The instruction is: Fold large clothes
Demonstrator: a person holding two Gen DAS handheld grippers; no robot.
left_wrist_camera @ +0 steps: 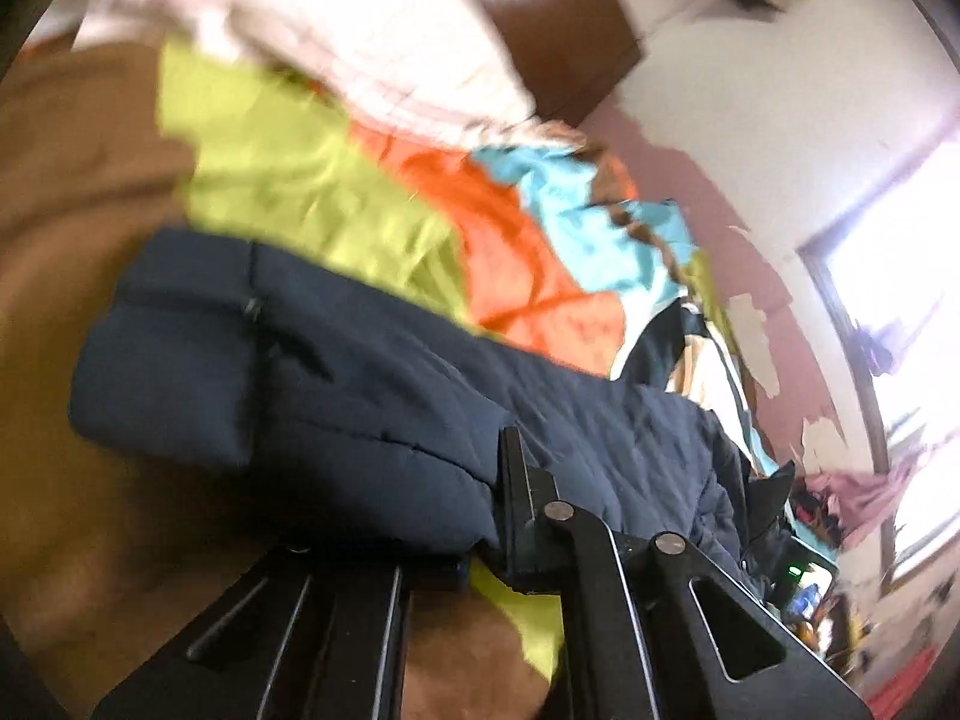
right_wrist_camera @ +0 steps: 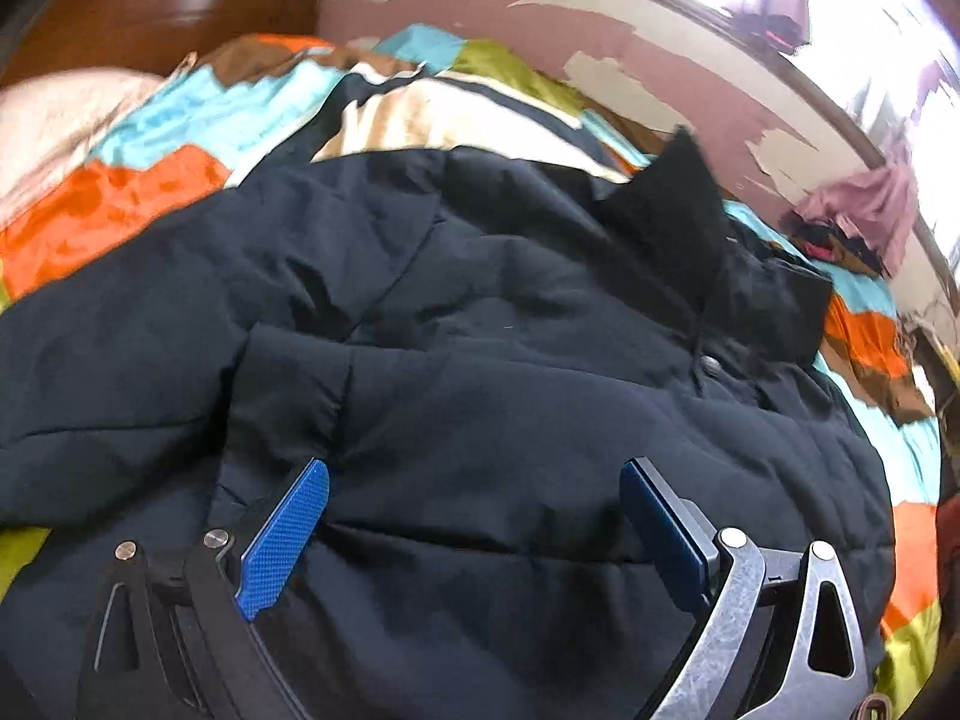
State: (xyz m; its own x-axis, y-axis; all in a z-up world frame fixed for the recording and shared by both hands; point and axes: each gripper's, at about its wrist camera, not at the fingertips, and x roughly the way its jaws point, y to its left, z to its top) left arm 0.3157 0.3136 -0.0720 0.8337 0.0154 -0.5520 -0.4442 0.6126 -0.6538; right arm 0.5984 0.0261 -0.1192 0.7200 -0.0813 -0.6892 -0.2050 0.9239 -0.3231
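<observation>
A large dark navy padded jacket (right_wrist_camera: 480, 360) lies spread on a bed, collar (right_wrist_camera: 678, 222) standing up at the far right. My right gripper (right_wrist_camera: 474, 480) is open just over the jacket's middle, blue pads (right_wrist_camera: 288, 540) wide apart, holding nothing. In the left wrist view the jacket's hem and sleeve end (left_wrist_camera: 288, 360) lie across the picture. My left gripper (left_wrist_camera: 504, 480) has its black fingers close together with the jacket's edge pinched between them; the view is tilted and blurred.
The bed has a patchwork cover (left_wrist_camera: 336, 180) of orange, lime, turquoise and brown. A pale pillow (left_wrist_camera: 360, 24) and a dark wooden headboard (left_wrist_camera: 558, 30) are at the head. A peeling pink wall (right_wrist_camera: 540, 18) and a bright window (left_wrist_camera: 900, 330) are beyond.
</observation>
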